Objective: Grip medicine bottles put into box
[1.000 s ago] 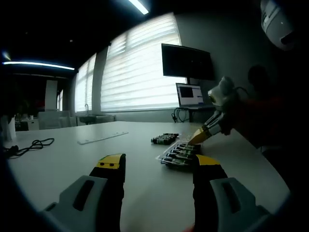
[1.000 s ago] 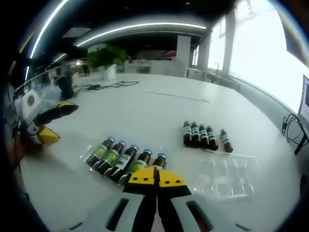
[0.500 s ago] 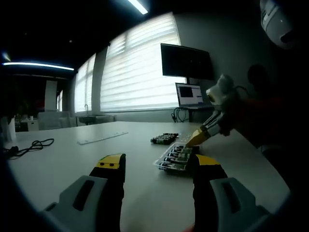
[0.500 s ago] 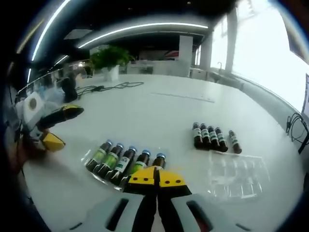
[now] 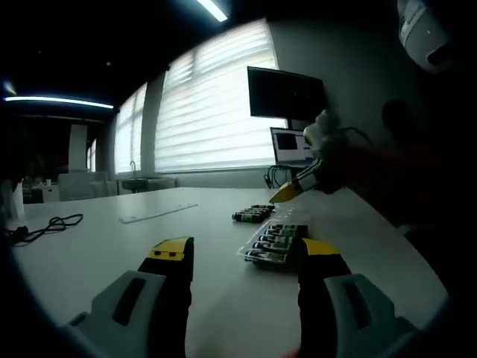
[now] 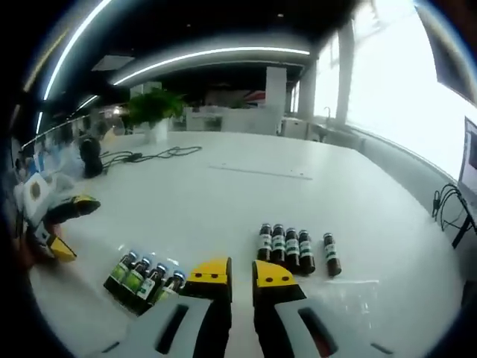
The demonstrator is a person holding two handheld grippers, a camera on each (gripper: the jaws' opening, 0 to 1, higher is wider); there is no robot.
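Several small brown medicine bottles with green labels and blue caps lie side by side in a clear tray (image 5: 270, 243) (image 6: 143, 277) on the white table (image 5: 112, 239). Another row of loose bottles (image 5: 253, 215) (image 6: 294, 247) lies farther along the table. My left gripper (image 5: 246, 253) (image 6: 65, 227) is open just short of the tray, its right jaw beside the bottles, with nothing between the jaws. My right gripper (image 6: 241, 274) (image 5: 287, 194) hovers above the table between the two groups, the jaws slightly apart and holding nothing.
A second, clear empty tray (image 6: 361, 287) lies faintly visible to the right of the loose bottles. A clear strip (image 5: 158, 212) (image 6: 261, 171) and black cables (image 5: 45, 224) (image 6: 145, 155) lie farther out. A potted plant (image 6: 153, 112), a wall monitor (image 5: 287, 95) and a laptop (image 5: 292, 145) stand at the edges.
My right gripper has lifted up and back from the tray of bottles, and its jaws, shut before, now stand slightly apart. The left gripper has not moved.
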